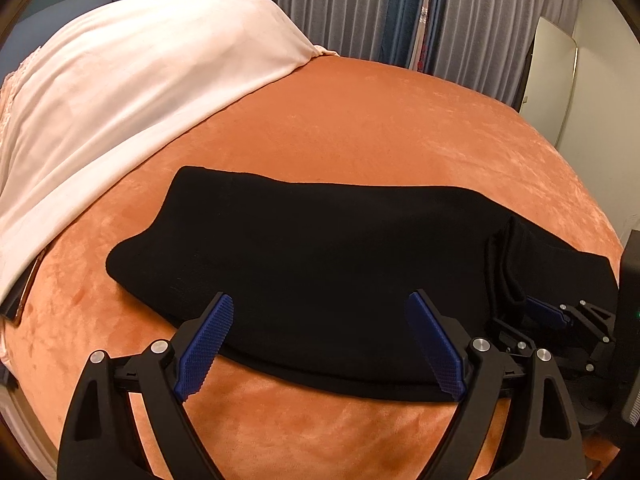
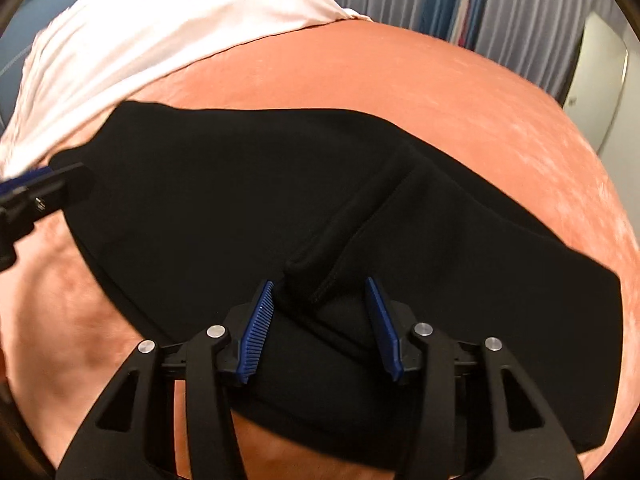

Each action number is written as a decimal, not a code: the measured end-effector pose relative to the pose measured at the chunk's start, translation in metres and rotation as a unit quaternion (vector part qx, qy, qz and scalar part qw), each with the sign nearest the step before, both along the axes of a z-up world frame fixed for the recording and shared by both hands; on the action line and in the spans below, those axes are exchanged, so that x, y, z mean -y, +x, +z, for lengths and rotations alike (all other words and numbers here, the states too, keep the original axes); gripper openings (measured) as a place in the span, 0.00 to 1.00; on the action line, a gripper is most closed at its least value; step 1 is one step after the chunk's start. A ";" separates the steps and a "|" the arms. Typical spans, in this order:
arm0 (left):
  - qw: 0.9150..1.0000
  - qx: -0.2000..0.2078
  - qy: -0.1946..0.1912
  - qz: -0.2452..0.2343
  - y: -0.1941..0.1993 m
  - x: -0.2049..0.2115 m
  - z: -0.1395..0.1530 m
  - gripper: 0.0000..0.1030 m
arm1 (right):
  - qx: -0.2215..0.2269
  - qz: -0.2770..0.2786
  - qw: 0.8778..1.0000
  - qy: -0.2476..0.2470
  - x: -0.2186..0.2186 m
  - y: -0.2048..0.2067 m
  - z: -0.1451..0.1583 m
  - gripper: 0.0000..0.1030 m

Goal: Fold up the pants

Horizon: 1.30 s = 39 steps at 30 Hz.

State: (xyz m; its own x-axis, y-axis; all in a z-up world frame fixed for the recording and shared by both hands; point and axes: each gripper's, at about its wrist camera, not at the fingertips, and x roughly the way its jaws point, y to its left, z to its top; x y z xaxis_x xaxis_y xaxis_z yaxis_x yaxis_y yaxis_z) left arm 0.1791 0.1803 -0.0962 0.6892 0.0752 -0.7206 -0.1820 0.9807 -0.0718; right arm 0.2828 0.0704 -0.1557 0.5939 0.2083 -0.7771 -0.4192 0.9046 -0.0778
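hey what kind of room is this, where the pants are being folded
Most likely a bedroom. The black pants lie on a bed covered with an orange plush blanket, a pale pink cover is bunched at its far end, and long grey and blue curtains hang behind it.

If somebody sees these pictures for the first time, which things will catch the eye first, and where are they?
First the black pants, lying folded across the middle of the orange bed cover. Next the blue-padded left gripper and right gripper, each at the garment's near edge with open jaws. Behind, a pale pink blanket covers the far left.
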 end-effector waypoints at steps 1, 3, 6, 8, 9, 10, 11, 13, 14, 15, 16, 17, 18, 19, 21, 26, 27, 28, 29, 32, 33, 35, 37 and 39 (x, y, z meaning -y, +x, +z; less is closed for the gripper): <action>1.000 -0.001 -0.001 0.002 0.000 -0.002 0.000 0.84 | 0.007 -0.003 1.000 -0.012 0.000 0.001 0.000 0.25; 1.000 -0.002 -0.008 0.007 0.000 -0.007 -0.001 0.84 | 0.006 -0.009 1.000 -0.014 0.000 0.004 0.003 0.18; 1.000 -0.003 -0.024 0.017 -0.001 -0.017 -0.001 0.84 | 0.006 -0.017 1.000 0.005 0.002 0.002 0.014 0.16; 0.999 -0.002 -0.030 0.022 -0.002 -0.021 -0.001 0.84 | 0.009 -0.005 1.000 0.017 -0.005 -0.002 0.023 0.16; 0.999 0.000 -0.030 0.025 -0.002 -0.023 0.000 0.84 | 0.009 0.000 1.000 0.021 -0.010 -0.004 0.025 0.16; 0.999 0.000 -0.030 0.026 -0.002 -0.023 0.000 0.84 | 0.007 0.005 1.000 0.020 -0.015 -0.005 0.024 0.16; 0.999 0.000 -0.029 0.026 -0.002 -0.023 -0.001 0.84 | 0.007 0.010 1.000 0.014 -0.022 -0.007 0.023 0.16; 0.999 -0.004 -0.024 0.024 -0.001 -0.019 -0.002 0.84 | -0.008 0.013 1.000 -0.004 -0.032 -0.003 0.009 0.17; 0.999 -0.007 -0.022 0.023 0.000 -0.018 -0.003 0.84 | -0.010 0.015 1.000 -0.011 -0.034 -0.002 0.002 0.19; 1.000 -0.010 -0.018 0.021 0.000 -0.017 -0.005 0.84 | -0.005 0.017 1.000 -0.011 -0.034 -0.002 0.001 0.20; 1.000 -0.012 -0.015 0.021 0.001 -0.016 -0.006 0.84 | -0.005 0.019 1.000 -0.005 -0.033 -0.004 0.004 0.25; 1.000 -0.013 -0.012 0.020 0.001 -0.016 -0.006 0.84 | -0.010 0.022 1.000 0.010 -0.030 -0.006 0.008 0.38; 1.000 -0.014 -0.012 0.020 0.001 -0.017 -0.007 0.84 | -0.015 0.026 0.999 0.034 -0.024 -0.010 0.015 0.43; 1.000 -0.014 -0.016 0.022 0.000 -0.021 -0.007 0.84 | -0.013 0.027 0.997 0.065 -0.014 -0.017 0.027 0.48; 0.999 -0.006 -0.033 0.040 -0.003 -0.036 -0.005 0.84 | -0.004 0.029 0.995 0.100 0.006 -0.030 0.046 0.53; 0.970 0.033 -0.150 0.188 -0.035 -0.125 -0.012 0.84 | 0.036 -0.014 0.994 0.099 0.070 -0.056 0.070 0.73; 0.961 0.038 -0.172 0.211 -0.040 -0.138 -0.017 0.84 | 0.042 -0.026 0.994 0.093 0.086 -0.060 0.070 0.73; 0.948 0.040 -0.210 0.237 -0.045 -0.154 -0.026 0.83 | 0.045 -0.036 0.994 0.092 0.099 -0.063 0.070 0.73; 0.936 0.038 -0.244 0.249 -0.046 -0.166 -0.035 0.83 | 0.047 -0.047 0.993 0.095 0.111 -0.065 0.069 0.73; 0.917 0.024 -0.299 0.264 -0.036 -0.177 -0.055 0.83 | 0.035 -0.074 0.990 0.117 0.149 -0.060 0.061 0.73; 0.918 0.028 -0.290 0.269 -0.034 -0.176 -0.054 0.83 | 0.031 -0.085 0.988 0.123 0.159 -0.058 0.057 0.73; 0.926 0.031 -0.269 0.263 -0.023 -0.167 -0.051 0.83 | 0.027 -0.100 0.985 0.136 0.176 -0.055 0.050 0.73; 0.929 0.020 -0.266 0.257 -0.009 -0.159 -0.058 0.83 | 0.027 -0.111 0.980 0.161 0.195 -0.055 0.043 0.73; 0.932 0.021 -0.238 0.271 -0.004 -0.155 -0.059 0.82 | 0.033 -0.123 0.975 0.183 0.212 -0.056 0.037 0.73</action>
State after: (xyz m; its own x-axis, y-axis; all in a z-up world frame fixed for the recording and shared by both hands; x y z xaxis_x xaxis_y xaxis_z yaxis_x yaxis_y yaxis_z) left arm 0.1754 0.3350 -0.1551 0.6715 0.0996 -0.7343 -0.6289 0.6007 -0.4936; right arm 0.2272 -0.1415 -0.1190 0.7063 0.3097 -0.6366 -0.1912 0.9493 0.2497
